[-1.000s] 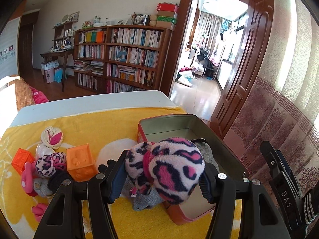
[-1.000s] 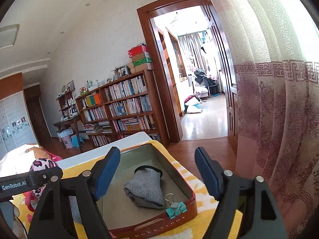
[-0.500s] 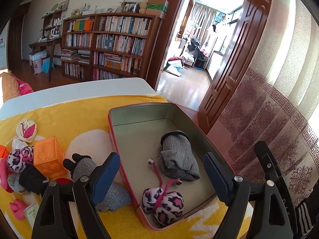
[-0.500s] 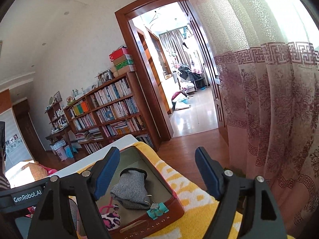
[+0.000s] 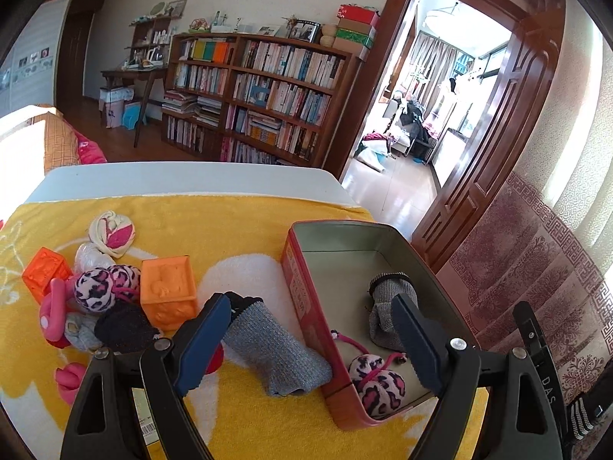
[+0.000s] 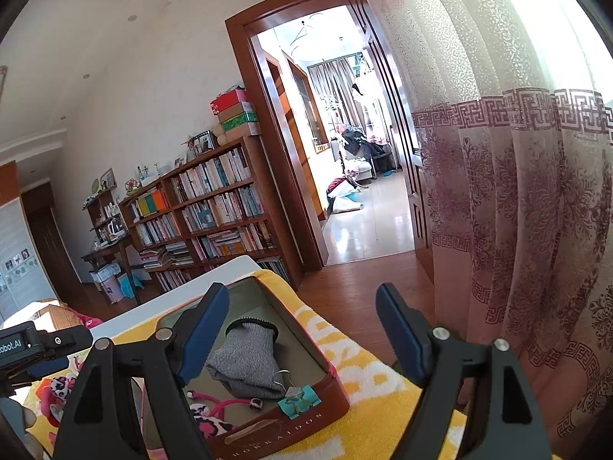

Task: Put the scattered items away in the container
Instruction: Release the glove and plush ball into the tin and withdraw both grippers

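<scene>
Here, the left hand-held gripper point(image 5: 306, 341) hangs with its jaws spread wide and nothing between them, above the near wall of the red tin point(image 5: 306, 299). The tin sits on the yellow towel point(image 5: 230, 222) covering the bench. Inside it, a leopard-print plush point(image 5: 377, 383) lies at the near end, with a grey sock point(image 5: 387, 306) at its 12 o'clock. Outside, a second grey sock point(image 5: 268, 349) lies against the tin's wall at 9 o'clock. Farther toward 9 o'clock sit an orange block point(image 5: 168, 287) and another leopard plush point(image 5: 95, 291). The right hand-held gripper point(image 6: 302, 333) is open too, empty, over the tin's right side; a teal binder clip point(image 6: 297, 402) rests inside.
</scene>
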The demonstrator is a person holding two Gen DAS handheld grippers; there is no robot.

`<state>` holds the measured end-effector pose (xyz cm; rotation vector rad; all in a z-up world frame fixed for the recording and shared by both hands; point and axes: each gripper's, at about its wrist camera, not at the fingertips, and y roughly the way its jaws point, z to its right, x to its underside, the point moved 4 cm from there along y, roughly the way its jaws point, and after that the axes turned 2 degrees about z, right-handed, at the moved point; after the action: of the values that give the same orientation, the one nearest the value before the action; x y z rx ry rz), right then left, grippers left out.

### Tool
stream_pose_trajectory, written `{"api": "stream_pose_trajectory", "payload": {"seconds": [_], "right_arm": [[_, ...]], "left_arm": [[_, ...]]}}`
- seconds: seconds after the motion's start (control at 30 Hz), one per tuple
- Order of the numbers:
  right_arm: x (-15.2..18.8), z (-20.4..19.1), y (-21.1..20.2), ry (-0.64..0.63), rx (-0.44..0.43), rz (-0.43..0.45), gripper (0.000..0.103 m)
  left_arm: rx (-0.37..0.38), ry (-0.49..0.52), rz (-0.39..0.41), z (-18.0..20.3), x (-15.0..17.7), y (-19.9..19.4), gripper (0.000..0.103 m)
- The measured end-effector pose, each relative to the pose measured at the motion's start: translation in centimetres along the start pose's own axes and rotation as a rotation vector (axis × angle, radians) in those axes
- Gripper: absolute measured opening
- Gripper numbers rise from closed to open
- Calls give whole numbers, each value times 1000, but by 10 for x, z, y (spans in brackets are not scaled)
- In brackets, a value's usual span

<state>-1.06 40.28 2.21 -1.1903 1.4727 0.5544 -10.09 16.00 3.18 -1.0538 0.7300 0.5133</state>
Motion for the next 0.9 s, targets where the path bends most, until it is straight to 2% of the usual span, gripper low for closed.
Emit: {"api": "stream_pose_trajectory", "payload": {"seconds": [0.53,0.67,0.9], "right_arm": [[5,-13,-1,-57,5,-4,83],[7,-16,-2,-73,18,-2,83],[8,-25,-5,-117,33,20,83]], "left_arm": [[-198,-201,60,-139,13,-58,87],[-215,-236,64,-160,19,-66,87],[-241,-239,62,-183,25,-78,87]]}}
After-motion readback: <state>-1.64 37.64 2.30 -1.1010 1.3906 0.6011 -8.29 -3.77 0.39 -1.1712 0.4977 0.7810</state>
